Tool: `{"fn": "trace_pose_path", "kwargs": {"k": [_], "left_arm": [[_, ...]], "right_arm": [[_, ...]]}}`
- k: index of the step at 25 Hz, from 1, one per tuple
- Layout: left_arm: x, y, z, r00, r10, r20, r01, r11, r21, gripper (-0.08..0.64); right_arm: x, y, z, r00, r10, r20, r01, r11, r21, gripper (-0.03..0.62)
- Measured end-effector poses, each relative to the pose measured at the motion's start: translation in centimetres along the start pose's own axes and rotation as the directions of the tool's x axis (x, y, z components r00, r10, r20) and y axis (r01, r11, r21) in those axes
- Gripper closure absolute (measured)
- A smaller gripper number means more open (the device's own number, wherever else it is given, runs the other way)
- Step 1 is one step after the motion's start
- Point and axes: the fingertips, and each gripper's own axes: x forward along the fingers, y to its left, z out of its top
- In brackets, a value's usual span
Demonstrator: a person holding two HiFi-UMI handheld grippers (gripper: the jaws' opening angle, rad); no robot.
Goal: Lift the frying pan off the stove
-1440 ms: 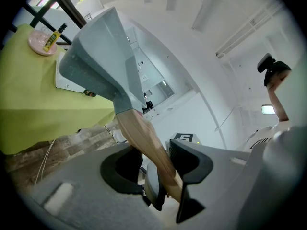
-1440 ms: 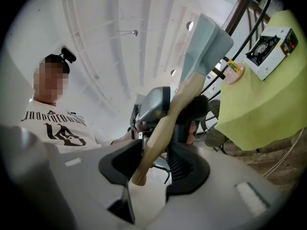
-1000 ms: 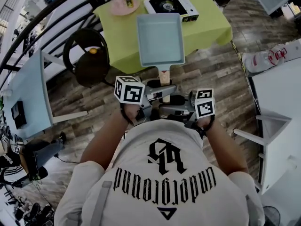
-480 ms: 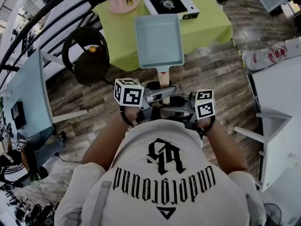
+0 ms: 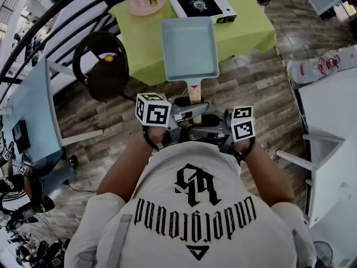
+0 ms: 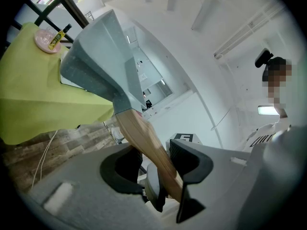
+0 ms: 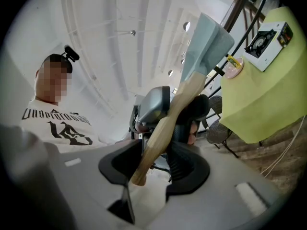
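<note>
This looks like a staged cooking corner in a large open hall or studio, not a home kitchen. A white portable single-burner stove (image 5: 202,5) and a round pink plate (image 5: 140,7) sit on a surface draped in lime-green cloth (image 5: 245,32), with a black round wicker chair (image 5: 103,74) beside it. Around it are a grey-brown wood-plank floor (image 5: 254,85), plain white tables (image 5: 334,110) and a high white beamed ceiling (image 7: 110,37).

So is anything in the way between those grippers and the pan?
Nothing visible. The left gripper and right gripper both already clamp the wooden handle of the pan. The pan is off the stove, which sits on the table beyond it.
</note>
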Motion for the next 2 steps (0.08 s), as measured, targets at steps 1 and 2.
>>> {"fn": "trace_pose_path", "kwargs": {"k": [1, 2], "left_arm": [[0.06, 0.05, 0.07, 1.000, 0.000, 0.001, 0.000, 1.000, -0.002, 0.367], [0.13, 0.11, 0.13, 1.000, 0.001, 0.001, -0.001, 1.000, -0.005, 0.367]], "right_arm": [[-0.05, -0.04, 0.08, 1.000, 0.001, 0.000, -0.001, 1.000, 0.002, 0.429], [-0.09, -0.09, 0.16, 1.000, 0.001, -0.001, -0.001, 1.000, 0.003, 0.429]]}}
